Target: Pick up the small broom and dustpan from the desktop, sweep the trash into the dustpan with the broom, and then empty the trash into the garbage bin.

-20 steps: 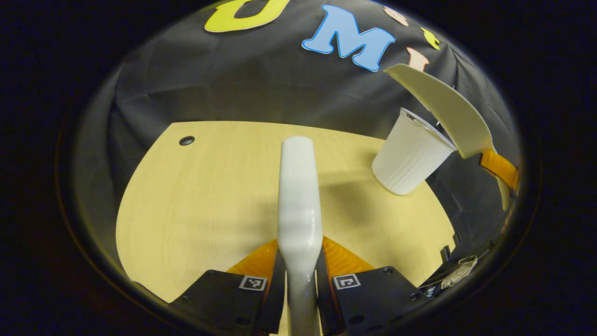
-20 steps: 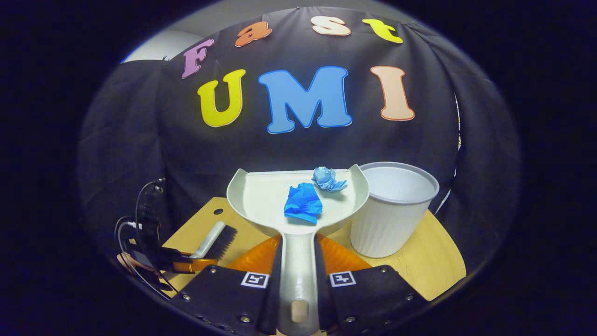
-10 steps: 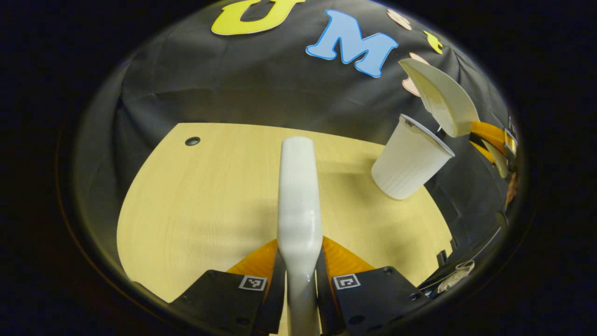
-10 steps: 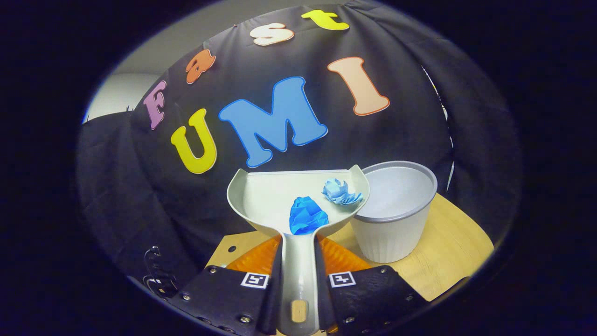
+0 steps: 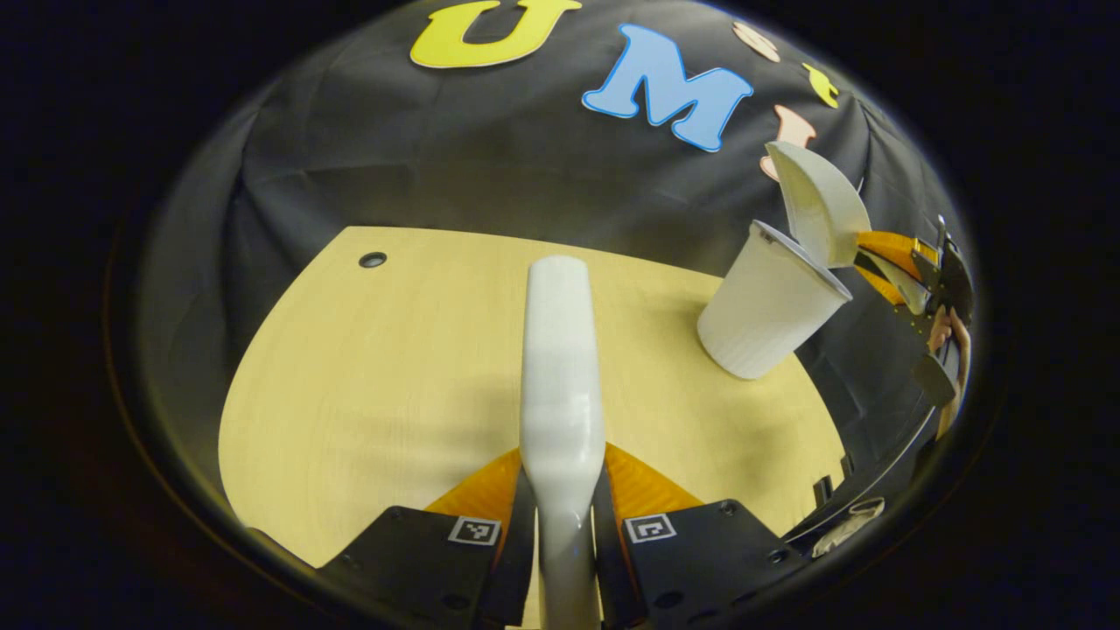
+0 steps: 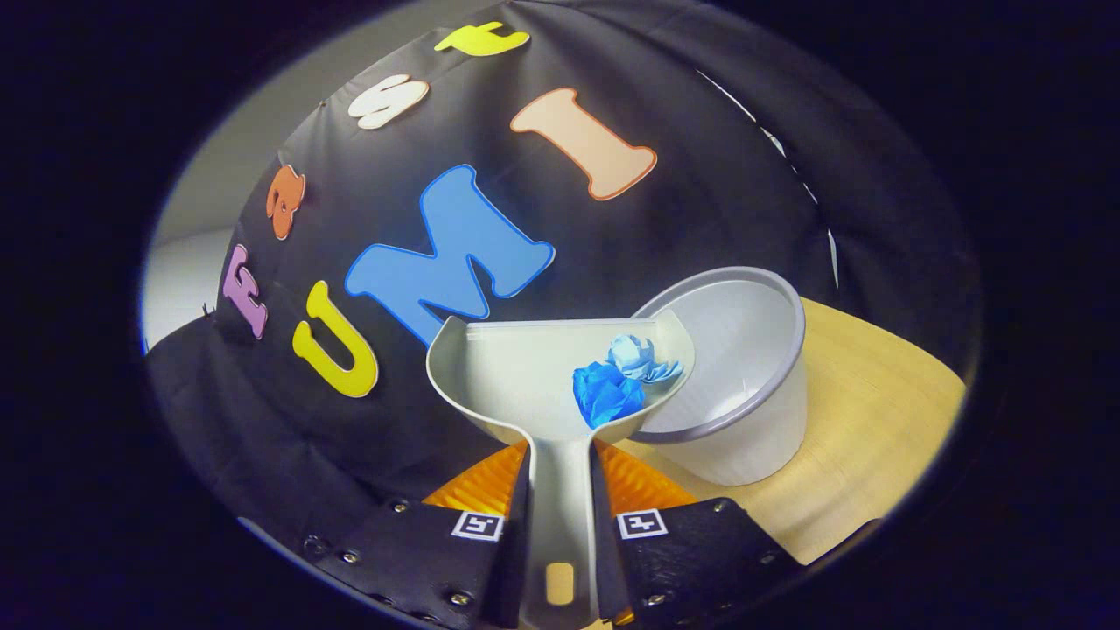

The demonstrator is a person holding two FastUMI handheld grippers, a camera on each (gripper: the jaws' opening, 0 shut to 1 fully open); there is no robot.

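Both jaws stay clamped: broom point(image 5: 560, 350), dustpan point(image 6: 525, 376) now tilted further over bin point(image 6: 744, 385).

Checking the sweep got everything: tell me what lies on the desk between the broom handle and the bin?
Bare wood. In the left gripper view the desk between the broom handle and the garbage bin carries nothing.
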